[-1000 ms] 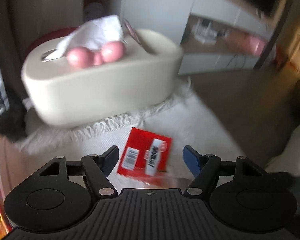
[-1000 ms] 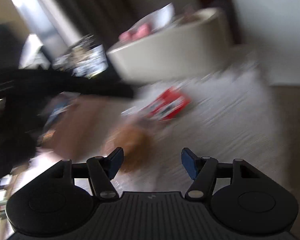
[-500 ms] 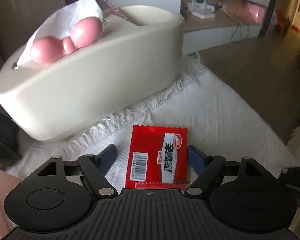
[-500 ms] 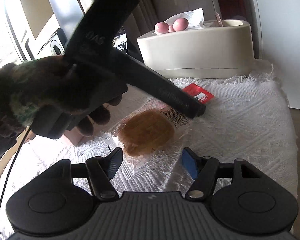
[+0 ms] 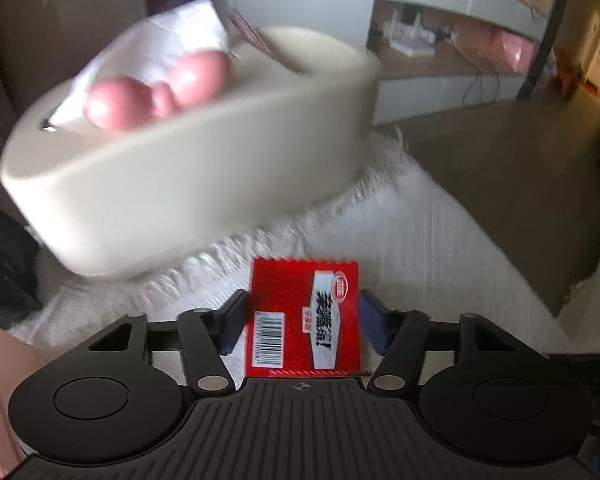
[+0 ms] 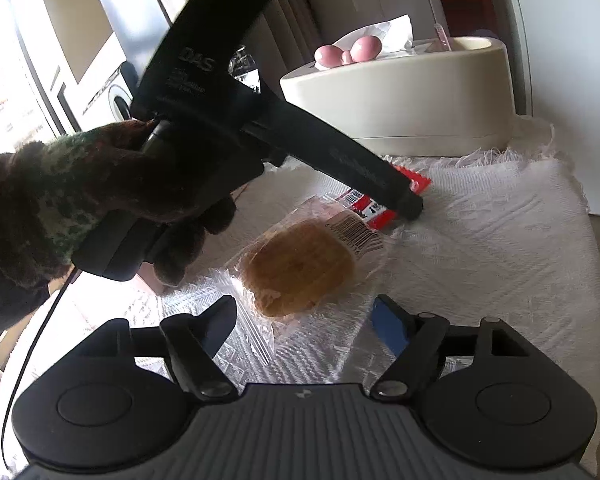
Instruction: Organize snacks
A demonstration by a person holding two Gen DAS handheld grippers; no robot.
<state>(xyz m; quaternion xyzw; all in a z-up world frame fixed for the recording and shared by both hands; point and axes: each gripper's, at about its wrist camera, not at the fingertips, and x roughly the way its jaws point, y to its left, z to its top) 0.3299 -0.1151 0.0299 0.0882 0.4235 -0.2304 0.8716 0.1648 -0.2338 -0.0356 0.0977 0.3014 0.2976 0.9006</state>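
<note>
Red snack packet [image 5: 304, 316]: flat on the white woven cloth [image 5: 440, 248], just in front of the cream tissue box [image 5: 188, 184]. Left gripper [image 5: 302, 322]: jaws just closing in, one pad at each side edge of the packet; true clamping cannot be told. Wrapped round pastry [image 6: 300, 266]: on the cloth, touching the packet's near end. Right gripper [image 6: 306, 326]: jaws just widening, released, the wrapper's near edge between its fingers. Gloved hand [image 6: 80, 200]: on the left gripper's handle.
</note>
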